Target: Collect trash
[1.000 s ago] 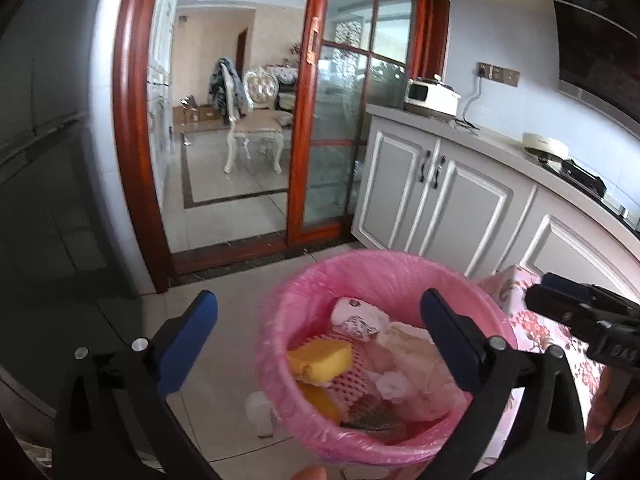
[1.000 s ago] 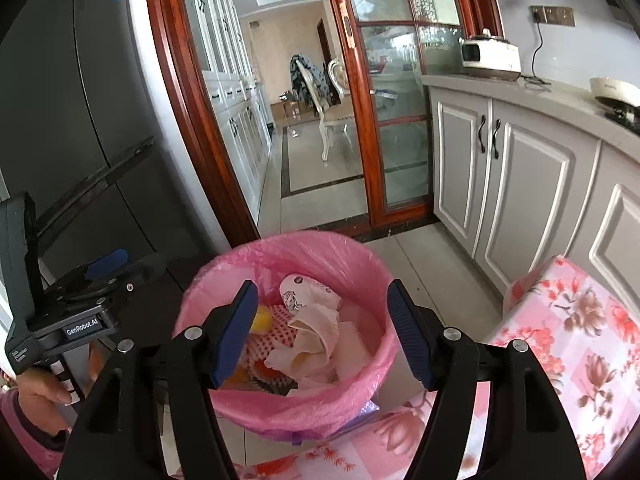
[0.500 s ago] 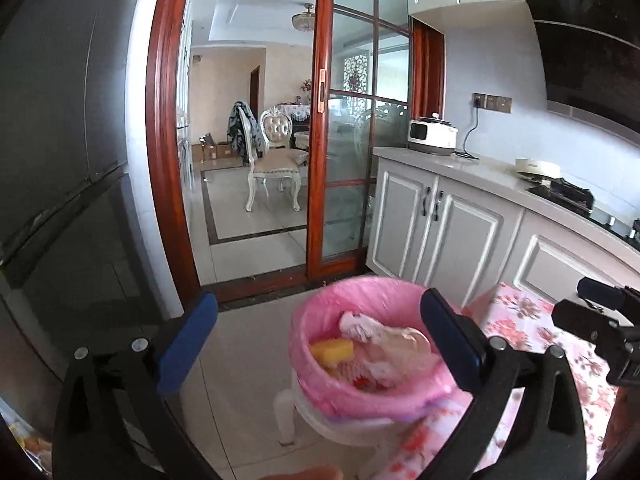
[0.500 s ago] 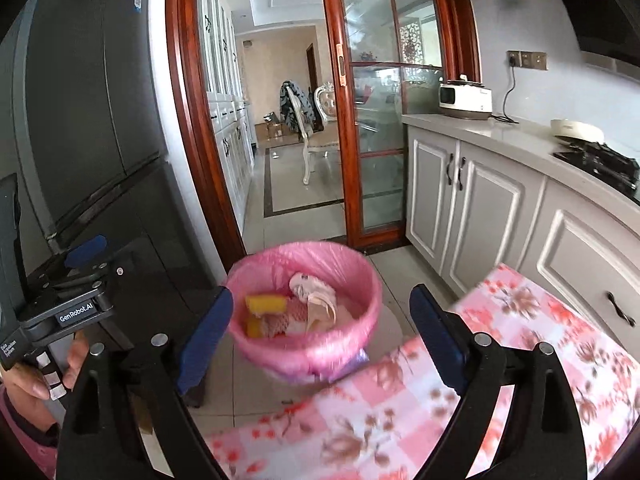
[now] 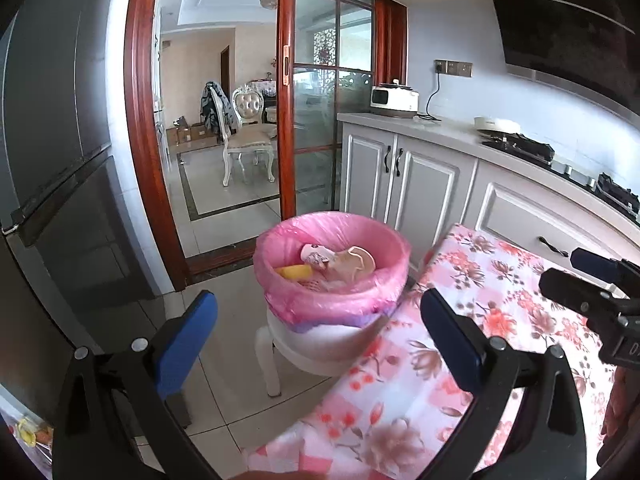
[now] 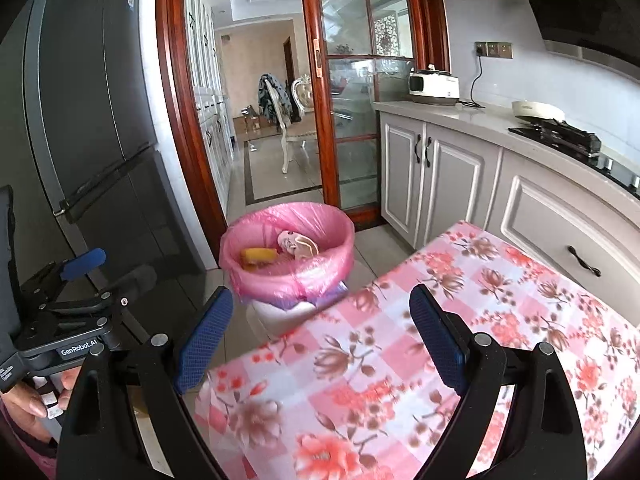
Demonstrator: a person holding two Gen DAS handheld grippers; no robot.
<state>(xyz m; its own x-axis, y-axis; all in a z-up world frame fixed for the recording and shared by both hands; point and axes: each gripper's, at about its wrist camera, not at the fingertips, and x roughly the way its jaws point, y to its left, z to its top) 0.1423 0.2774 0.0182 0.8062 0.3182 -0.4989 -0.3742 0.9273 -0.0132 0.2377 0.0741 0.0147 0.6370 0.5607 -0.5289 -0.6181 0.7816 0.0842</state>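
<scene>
Your right gripper (image 6: 318, 338) has its jaws spread wide with nothing between them, and your left gripper (image 5: 318, 342) is spread wide and empty too. Both hang over the near end of the table (image 6: 500, 300) with its pink floral cloth, pointing down and forward toward the bin.

From where you stand, this looks like the gap between drops: nothing is in hand, and the stretch of cloth in view carries no loose scrap that I can see. So your next move, as I judge it, is a search. Sweep the cameras over the rest of the tabletop and the floor (image 5: 224, 364) beside it for the next piece, then bring one open gripper down around it. The blurred cloth near the lens tells you little, so look carefully there.

The trash bin (image 5: 332, 268) sits just past the table's far corner, raised on a small white stool (image 5: 304, 354) and lined with a pink bag (image 6: 288, 276). It's already well filled: a yellow piece (image 5: 294, 271), a crumpled white wrapper (image 5: 318, 255) and pale packaging (image 5: 358, 262) lie near the rim. Drop anything more toward the middle, since the pile rides high.
</scene>
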